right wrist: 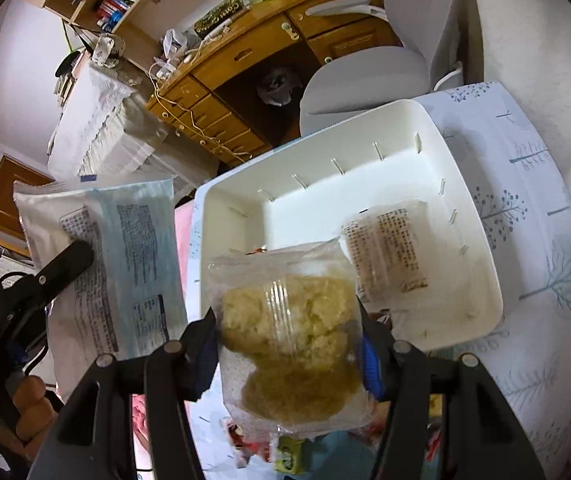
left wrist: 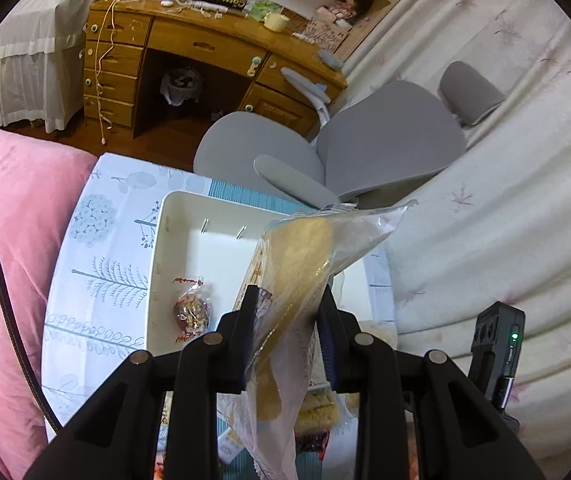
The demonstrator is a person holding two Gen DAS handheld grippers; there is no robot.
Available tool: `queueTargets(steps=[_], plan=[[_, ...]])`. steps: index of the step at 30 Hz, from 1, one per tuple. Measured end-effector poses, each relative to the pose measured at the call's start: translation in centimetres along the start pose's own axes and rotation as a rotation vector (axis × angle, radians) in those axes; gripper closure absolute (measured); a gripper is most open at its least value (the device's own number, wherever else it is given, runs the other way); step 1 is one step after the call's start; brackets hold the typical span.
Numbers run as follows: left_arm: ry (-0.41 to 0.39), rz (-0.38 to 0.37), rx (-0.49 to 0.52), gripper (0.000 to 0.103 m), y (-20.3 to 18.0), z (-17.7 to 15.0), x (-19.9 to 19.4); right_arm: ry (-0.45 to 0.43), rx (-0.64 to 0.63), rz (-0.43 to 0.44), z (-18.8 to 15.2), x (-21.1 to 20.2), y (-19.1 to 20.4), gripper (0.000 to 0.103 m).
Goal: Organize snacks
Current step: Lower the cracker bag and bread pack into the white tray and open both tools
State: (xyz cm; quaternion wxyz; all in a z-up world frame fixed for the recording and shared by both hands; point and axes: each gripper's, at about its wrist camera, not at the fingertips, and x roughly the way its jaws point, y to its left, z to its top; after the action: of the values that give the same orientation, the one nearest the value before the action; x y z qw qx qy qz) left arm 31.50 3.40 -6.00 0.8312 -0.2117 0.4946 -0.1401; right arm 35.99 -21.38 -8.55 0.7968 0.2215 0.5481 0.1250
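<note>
Both grippers carried packets above the white bin [right wrist: 481, 280]: the left gripper [left wrist: 287, 312] clamped a wafer packet [left wrist: 305, 256] at its 12 o'clock, the right gripper [right wrist: 289, 344] pinched a crumbly cake packet [right wrist: 285, 320], seemingly ready for dropping inside

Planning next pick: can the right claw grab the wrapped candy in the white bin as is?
Probably not: the right claw is shut on a clear cookie bag, so it must drop that first. The wrapped candy lies uncovered in the white bin.
</note>
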Motion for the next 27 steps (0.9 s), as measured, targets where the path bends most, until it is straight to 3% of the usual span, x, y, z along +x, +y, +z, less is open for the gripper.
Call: queueTargets(steps=[5,6,9,10,19,27], plan=[[0.027,0.051,0.006,0.076,-0.5,-0.2,2.5,0.029,0.006,-0.003,1.0,1.2,-2.0,0.045],[0.025,0.060,0.008,0.072,-0.6,-0.2,2.7,0.031,0.014,0.004,1.2,1.4,-2.3,0.045],[0.025,0.089,0.038,0.041,-1.3,-0.2,2.8,0.049,0.040,0.020,1.3,1.7,-3.3,0.044],[0.020,0.107,0.046,0.035,-1.4,-0.2,2.7,0.054,0.048,0.023,1.4,1.7,-3.6,0.042],[0.049,0.137,0.042,0.025,-1.0,-0.8,1.7,0.030,0.080,0.029,0.8,0.8,-4.0,0.014],[0.031,0.115,0.022,0.023,0.1,-2.7,-1.9,0.031,0.077,0.021,-1.1,-0.1,-2.2,0.012]])
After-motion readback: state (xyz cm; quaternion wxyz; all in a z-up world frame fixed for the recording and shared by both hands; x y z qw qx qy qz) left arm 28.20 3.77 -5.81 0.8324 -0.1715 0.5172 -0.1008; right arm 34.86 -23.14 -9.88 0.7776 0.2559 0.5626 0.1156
